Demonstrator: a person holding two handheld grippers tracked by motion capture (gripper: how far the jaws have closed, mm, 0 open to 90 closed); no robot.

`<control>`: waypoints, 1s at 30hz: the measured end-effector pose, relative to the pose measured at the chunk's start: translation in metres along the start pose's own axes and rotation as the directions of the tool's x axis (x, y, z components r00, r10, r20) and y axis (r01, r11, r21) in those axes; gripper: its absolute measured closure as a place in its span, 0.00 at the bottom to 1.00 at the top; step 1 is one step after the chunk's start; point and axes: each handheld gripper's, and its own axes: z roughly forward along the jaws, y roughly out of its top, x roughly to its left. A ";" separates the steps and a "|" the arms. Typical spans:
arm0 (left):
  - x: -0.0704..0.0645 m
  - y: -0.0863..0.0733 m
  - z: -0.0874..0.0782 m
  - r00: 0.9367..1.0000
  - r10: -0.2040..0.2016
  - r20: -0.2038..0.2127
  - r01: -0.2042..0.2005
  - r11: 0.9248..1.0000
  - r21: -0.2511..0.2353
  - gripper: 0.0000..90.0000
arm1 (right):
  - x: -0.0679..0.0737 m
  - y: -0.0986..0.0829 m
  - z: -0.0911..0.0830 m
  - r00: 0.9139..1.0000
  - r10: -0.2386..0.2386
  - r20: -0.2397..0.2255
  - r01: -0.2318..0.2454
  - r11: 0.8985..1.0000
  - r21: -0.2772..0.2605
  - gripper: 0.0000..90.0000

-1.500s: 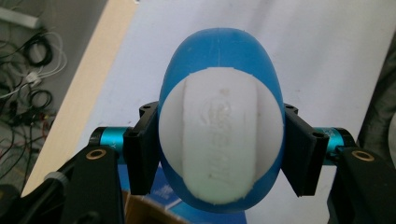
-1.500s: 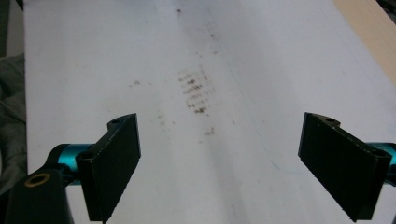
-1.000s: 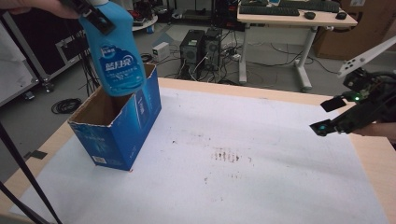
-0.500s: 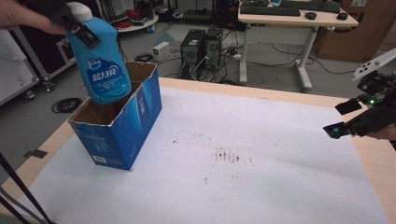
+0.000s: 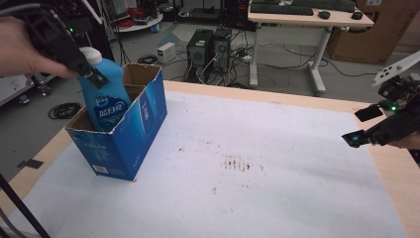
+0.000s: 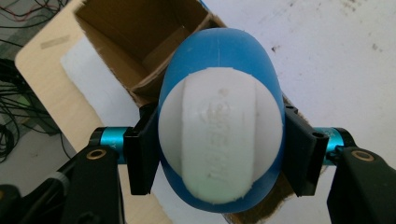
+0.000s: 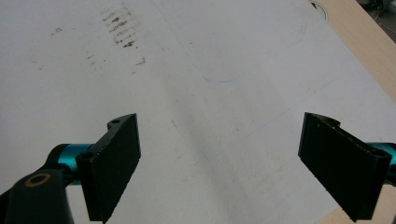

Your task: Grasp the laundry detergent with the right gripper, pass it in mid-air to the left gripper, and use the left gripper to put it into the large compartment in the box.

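A blue bottle (image 5: 105, 99) with a white cap stands partly inside an open blue cardboard box (image 5: 130, 133) at the table's left side. My left gripper (image 5: 88, 65) is shut on the bottle near its top. From the left gripper view, the bottle's white cap (image 6: 219, 140) sits clamped between the two black jaws, with the box's open brown inside (image 6: 140, 42) below it. My right gripper (image 5: 362, 125) hovers open over the table's right edge. Its jaws stand wide apart over bare white sheet in the right gripper view (image 7: 219, 163).
A white sheet (image 5: 257, 148) covers the wooden table (image 5: 401, 173) and bears brown stains (image 5: 240, 164) near its middle. Beyond the table are computer towers (image 5: 208, 49), cables on the floor and a desk (image 5: 307, 15).
The left gripper has lowered the bottle from above the box down into it. The right gripper has drifted slightly right and stayed open.
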 end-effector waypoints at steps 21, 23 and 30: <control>-0.005 -0.015 0.065 0.998 0.059 0.018 -0.060 0.996 0.072 0.43 | 0.001 -0.005 0.000 1.000 0.012 0.021 -0.012 1.000 -0.004 0.14; -0.006 -0.016 0.067 0.998 0.067 0.020 -0.068 0.995 0.074 0.43 | 0.000 -0.005 0.000 1.000 0.010 0.020 -0.010 1.000 -0.006 0.14; -0.007 -0.019 0.070 0.997 0.069 0.020 -0.070 0.996 0.061 0.43 | 0.001 -0.006 0.000 1.000 0.014 0.021 -0.014 1.000 -0.004 0.14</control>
